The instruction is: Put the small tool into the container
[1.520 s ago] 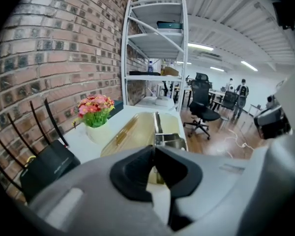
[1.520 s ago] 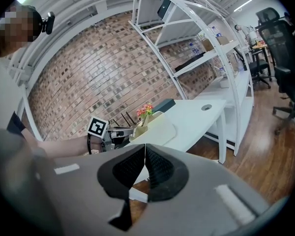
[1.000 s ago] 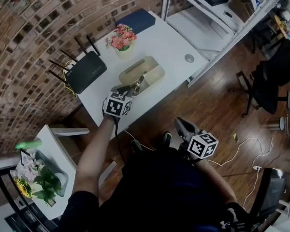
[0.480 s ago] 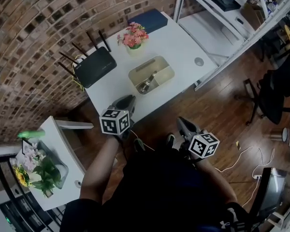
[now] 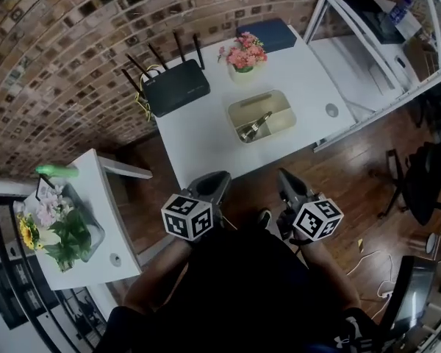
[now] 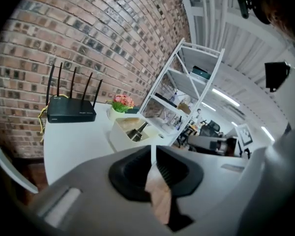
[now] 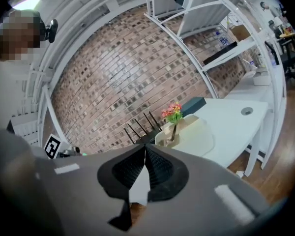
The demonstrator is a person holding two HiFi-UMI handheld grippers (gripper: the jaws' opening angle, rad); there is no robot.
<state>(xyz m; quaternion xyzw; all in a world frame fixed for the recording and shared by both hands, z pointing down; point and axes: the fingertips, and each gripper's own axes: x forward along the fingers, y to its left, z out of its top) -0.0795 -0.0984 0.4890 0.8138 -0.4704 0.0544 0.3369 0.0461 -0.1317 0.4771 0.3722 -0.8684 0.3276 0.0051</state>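
The small metal tool [image 5: 254,127] lies inside the cream container [image 5: 281,119] on the white table [image 5: 198,134]; the left gripper view shows the same container [image 6: 119,134] and the tool [image 6: 136,130] in it. My left gripper [image 5: 219,176] is off the table's near edge, close to the person's body. Its jaws are closing, a thin slit remains, and nothing is between them [image 6: 152,154]. Beside it, my right gripper [image 5: 285,175] is shut and empty [image 7: 144,149], also short of the table.
A black router [image 5: 175,87], a pot of pink flowers [image 5: 242,56] and a dark blue case [image 5: 270,34] sit on the table's far side. A white shelf rack [image 5: 367,28] stands right; a small side table [image 5: 114,259] with plants stands left.
The left gripper has drawn back from the container toward the person, leaving the tool lying inside it. The head view has shifted, so the table sits further right.
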